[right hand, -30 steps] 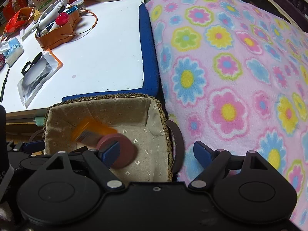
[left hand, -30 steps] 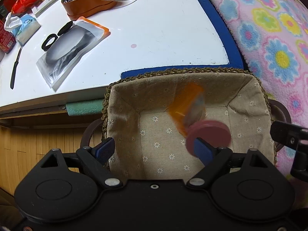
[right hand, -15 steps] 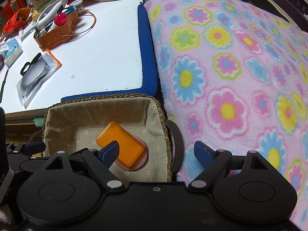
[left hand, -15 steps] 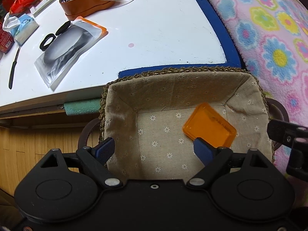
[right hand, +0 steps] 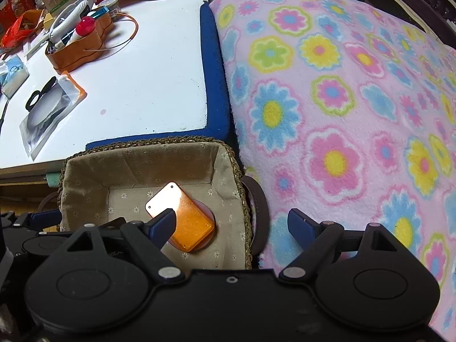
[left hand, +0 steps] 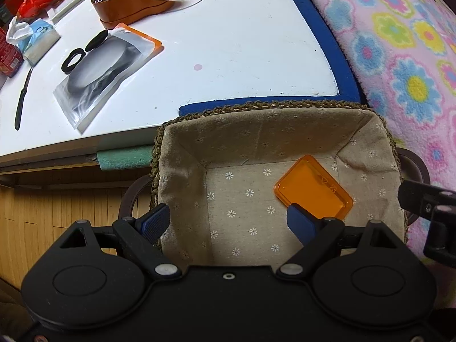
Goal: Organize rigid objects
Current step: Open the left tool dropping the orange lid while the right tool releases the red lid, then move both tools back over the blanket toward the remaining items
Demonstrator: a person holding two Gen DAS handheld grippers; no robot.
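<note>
An orange translucent bottle [left hand: 312, 189] stands upside down on its dark red cap inside the cloth-lined wicker basket [left hand: 256, 131], toward its right side. It also shows in the right wrist view [right hand: 188, 221], in the basket [right hand: 142, 159]. My left gripper [left hand: 228, 222] is open and empty above the basket's near edge. My right gripper [right hand: 232, 225] is open and empty, over the basket's right rim and the flowered blanket [right hand: 342, 114].
A white table [left hand: 213, 42] with a blue border lies beyond the basket. It holds a brown leather tray of pens [left hand: 134, 5], a plastic pouch [left hand: 105, 71], a tissue pack [left hand: 37, 40] and a black pen [left hand: 21, 99]. Wooden floor lies at left.
The bottle was falling and blurred above the basket a second ago. It has landed cap down and now rests still. Both grippers have barely moved.
</note>
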